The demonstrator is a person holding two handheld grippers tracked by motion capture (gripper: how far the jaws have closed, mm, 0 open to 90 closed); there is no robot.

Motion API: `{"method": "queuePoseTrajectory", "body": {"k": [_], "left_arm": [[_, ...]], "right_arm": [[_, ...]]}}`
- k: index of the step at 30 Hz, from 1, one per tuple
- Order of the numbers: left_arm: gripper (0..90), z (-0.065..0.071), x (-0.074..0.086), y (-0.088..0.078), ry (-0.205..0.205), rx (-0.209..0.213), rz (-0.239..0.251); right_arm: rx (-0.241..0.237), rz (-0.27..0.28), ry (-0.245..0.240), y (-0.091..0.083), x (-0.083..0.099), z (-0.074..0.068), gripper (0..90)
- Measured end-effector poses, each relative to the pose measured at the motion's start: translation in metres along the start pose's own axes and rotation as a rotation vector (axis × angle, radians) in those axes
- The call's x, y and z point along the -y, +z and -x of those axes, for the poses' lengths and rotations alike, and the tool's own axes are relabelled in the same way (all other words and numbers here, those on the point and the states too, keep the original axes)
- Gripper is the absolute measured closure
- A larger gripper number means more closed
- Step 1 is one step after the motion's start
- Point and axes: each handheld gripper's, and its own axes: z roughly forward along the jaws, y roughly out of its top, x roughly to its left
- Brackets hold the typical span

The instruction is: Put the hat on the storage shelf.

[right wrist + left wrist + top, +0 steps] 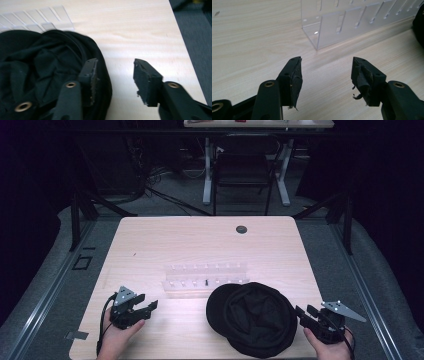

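- Black cloth hat lies crumpled on the near right part of the table, its left edge just beside a clear plastic rack that stands mid-table.
- Right gripper sits at the hat's right edge with its jaws spread and nothing between them; in the right gripper view one jaw hangs over the hat's rim, the other over bare wood.
- Left gripper rests near the table's near left corner, released as well, pointing toward the rack's near end, well apart from the hat.
- By my reading this is the start of the work: neither tool has taken hold, and the hat is the likely thing to be picked up.
- Next, the right jaws would need to slide over the rim and clench on a fold of cloth; soft fabric may slip or bunch.
- Light wood-grain tabletop with a dark round hole at the far edge.
- Beyond, a dim room with grey floor, a dark chair and loose cables.
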Motion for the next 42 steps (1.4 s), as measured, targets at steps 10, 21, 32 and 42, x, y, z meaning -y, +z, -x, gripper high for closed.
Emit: {"method": "queuePoseTrajectory", "body": {"k": [10, 21, 32, 42], "left_arm": [[42.9, -0.003, 0.000, -0.002, -0.037, -0.012, -0.003], [45.8, 0.006, -0.001, -0.002, -0.010, 0.019, -0.006], [46.1, 0.007, -0.001, 0.000, -0.006, 0.024, -0.021], [46.1, 0.006, 0.000, 0.000, -0.008, 0.023, -0.021]], "right_arm": [[0.024, -0.062, 0.039, 0.003, 0.001, 0.004, 62.3], [-0.004, -0.143, 0.068, -0.008, -0.013, -0.006, 64.3], [-0.023, -0.285, 0.096, -0.012, 0.001, -0.011, 68.2], [-0.053, -0.316, 0.139, -0.004, 0.005, -0.014, 74.6]]}}
